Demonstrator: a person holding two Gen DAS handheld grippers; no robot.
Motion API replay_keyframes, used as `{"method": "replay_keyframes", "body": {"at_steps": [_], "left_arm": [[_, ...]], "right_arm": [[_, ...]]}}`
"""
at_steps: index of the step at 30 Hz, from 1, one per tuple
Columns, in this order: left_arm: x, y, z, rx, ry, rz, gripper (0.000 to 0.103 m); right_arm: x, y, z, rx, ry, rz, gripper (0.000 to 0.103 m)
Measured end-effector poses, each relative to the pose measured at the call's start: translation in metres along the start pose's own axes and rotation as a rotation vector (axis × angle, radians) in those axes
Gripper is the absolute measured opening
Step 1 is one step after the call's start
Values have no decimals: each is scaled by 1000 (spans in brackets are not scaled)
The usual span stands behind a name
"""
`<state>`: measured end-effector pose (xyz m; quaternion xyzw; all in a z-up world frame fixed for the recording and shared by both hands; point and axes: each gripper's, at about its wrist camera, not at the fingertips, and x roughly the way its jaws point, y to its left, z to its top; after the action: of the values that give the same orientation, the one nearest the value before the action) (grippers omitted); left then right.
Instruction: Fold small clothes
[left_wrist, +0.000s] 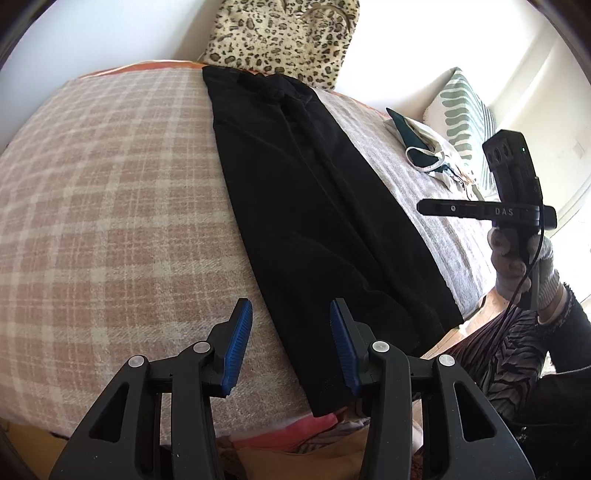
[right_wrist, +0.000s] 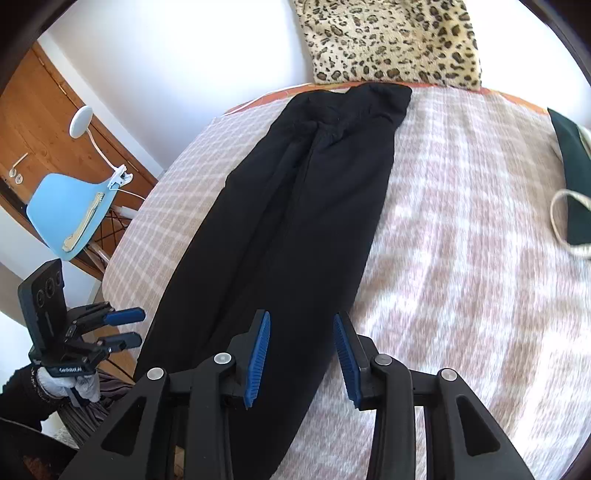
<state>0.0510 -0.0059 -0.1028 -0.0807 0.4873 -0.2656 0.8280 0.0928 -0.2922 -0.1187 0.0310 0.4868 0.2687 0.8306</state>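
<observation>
A pair of black trousers (left_wrist: 314, 206) lies folded lengthwise on a pink-and-white plaid blanket (left_wrist: 110, 184), waistband at the far end. My left gripper (left_wrist: 291, 314) is open above the trousers' near left edge, and its blue pads (left_wrist: 240, 343) touch nothing. In the right wrist view, my right gripper (right_wrist: 302, 317) is open over the near right edge of the trousers (right_wrist: 295, 206), nothing pressed between its pads. The left gripper (right_wrist: 129, 328) appears at the lower left of that view, off the bed's edge, its jaws apart and empty.
A leopard-print cushion (right_wrist: 395, 37) stands at the head of the bed. A dark green garment with white trim (left_wrist: 417, 147) and a striped pillow (left_wrist: 461, 110) lie to the right. A gloved hand (left_wrist: 517, 266) holds the right tool. A blue chair (right_wrist: 66, 214) stands beside the bed.
</observation>
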Motion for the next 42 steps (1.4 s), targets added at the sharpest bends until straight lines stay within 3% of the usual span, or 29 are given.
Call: {"method": "replay_keyframes", "body": {"at_steps": [10,16,20,23,25,27,29,32,40,42], "left_arm": [[-4,2,-23,-97,31,-68,42],[-5,3,-28,-126,38,-119,41],[-3,4,-28,-153,50,-150,35],[0,0,-29,-145,55,-136,17],[5,-5,-30,-133,66,-133,8],[5,-8,-30,-112,58,-122,5],[0,-10,-29,-94,42,-113,4],[-11,-9,-33,-77,21,-92,3],[-10,-5,-37,-86,42,-114,3],[-11,-4,-35,-100,48,-105,13]], "right_arm": [[-2,1,-66,110,63,132,39],[-1,4,-84,141,69,201,39],[7,7,-88,173,82,265,39],[10,14,-87,159,80,257,38],[10,15,-90,151,78,249,30],[11,18,-89,119,73,209,15],[10,18,-87,105,72,174,5],[4,11,-88,144,58,165,2],[7,9,-93,127,70,170,3],[6,6,-91,140,71,188,9]]}}
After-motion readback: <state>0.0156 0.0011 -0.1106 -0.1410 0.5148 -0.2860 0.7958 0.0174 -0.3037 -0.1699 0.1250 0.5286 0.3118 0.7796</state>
